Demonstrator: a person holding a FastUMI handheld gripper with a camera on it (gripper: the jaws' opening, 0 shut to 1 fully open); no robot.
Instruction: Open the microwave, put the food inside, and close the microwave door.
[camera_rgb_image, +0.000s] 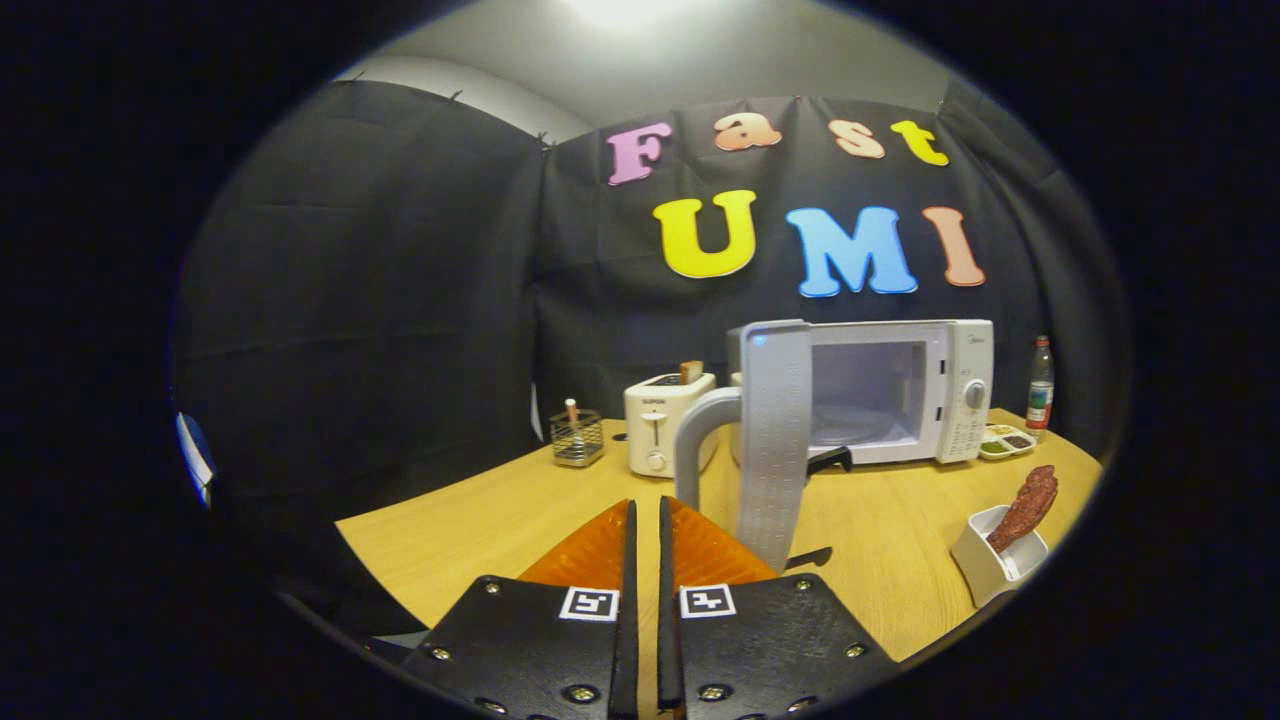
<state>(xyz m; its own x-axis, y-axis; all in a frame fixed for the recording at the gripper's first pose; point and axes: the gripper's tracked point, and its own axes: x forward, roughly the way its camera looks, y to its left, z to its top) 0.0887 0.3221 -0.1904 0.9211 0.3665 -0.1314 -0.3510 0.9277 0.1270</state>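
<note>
The gripper (646, 520) sits low over a light wooden tabletop (470, 530); its jaws stand nearly together, only a thin slit between them, and they hold nothing; their tips end just short of the curved grey handle (700, 430) of the microwave door. That grey door (772, 440) stands swung wide open, seen edge-on just ahead of the jaws and slightly to their right; its hinge side meets the white boxy microwave oven (900, 390) beyond. The oven's cavity (865, 395) lies open to view, pale inside, with a round turntable on its floor; a control panel with a round dial (974, 394) runs down its right side. The food, a reddish-brown sausage-like piece (1025, 505), stands tilted in a small white square cup (990, 562) on the tabletop, well to the right of the jaws and well apart from the oven. Left of the oven stands a cream toaster (662, 420) with a slice poking from its slot; further left sits a small wire basket (577, 440). Right of the oven lie a small white divided dish (1005, 441) and, behind it, a clear bottle with a red cap (1041, 385).
</note>
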